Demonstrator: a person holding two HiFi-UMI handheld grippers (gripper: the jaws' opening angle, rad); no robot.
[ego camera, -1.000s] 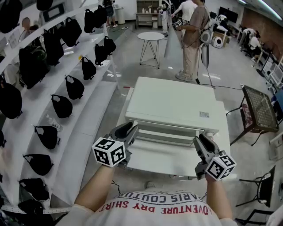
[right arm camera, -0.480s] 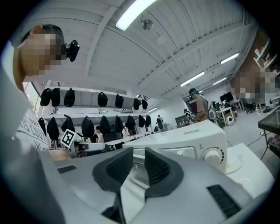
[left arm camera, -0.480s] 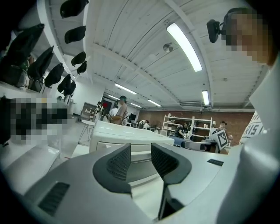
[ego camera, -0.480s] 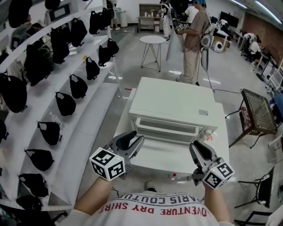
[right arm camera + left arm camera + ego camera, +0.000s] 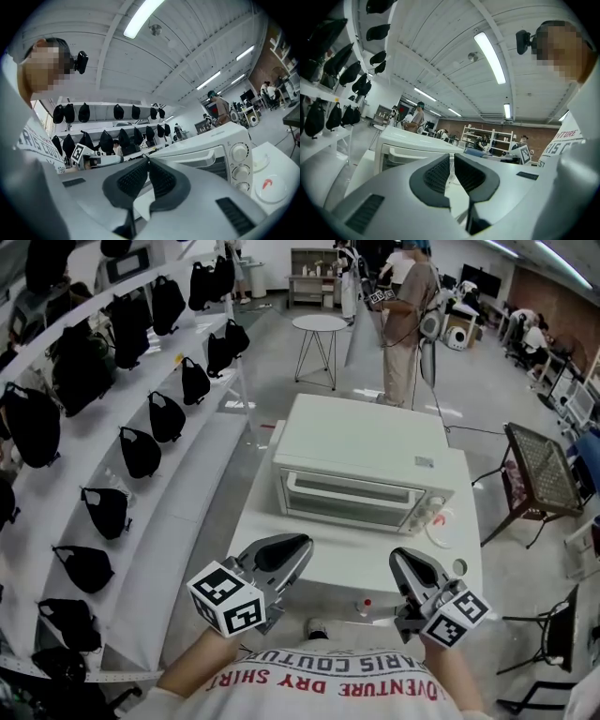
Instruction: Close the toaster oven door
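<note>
The white toaster oven [image 5: 361, 451] stands at the far side of a white table [image 5: 333, 563], and its glass door [image 5: 349, 499] is upright against the front. Both grippers hang over the table's near edge, well back from the oven and touching nothing. My left gripper [image 5: 300, 545] is shut and empty. My right gripper [image 5: 397, 560] is shut and empty too. In the left gripper view the pads of the left gripper [image 5: 451, 158] meet, with the oven [image 5: 401, 143] beyond. The right gripper view shows the right gripper [image 5: 148, 161] with pads together and the oven's knobs [image 5: 239, 153] at the right.
White tiered shelves [image 5: 178, 512] with several black bags run along the left. A small white disc with a red mark [image 5: 439, 526] lies on the table by the oven's right side. A mesh-topped stand [image 5: 542, 472] is at the right. A person [image 5: 403, 315] and a round side table [image 5: 320, 322] are farther back.
The oven door went from lying open and flat to upright and closed. Both grippers drew back toward the person's body and their jaws came together.
</note>
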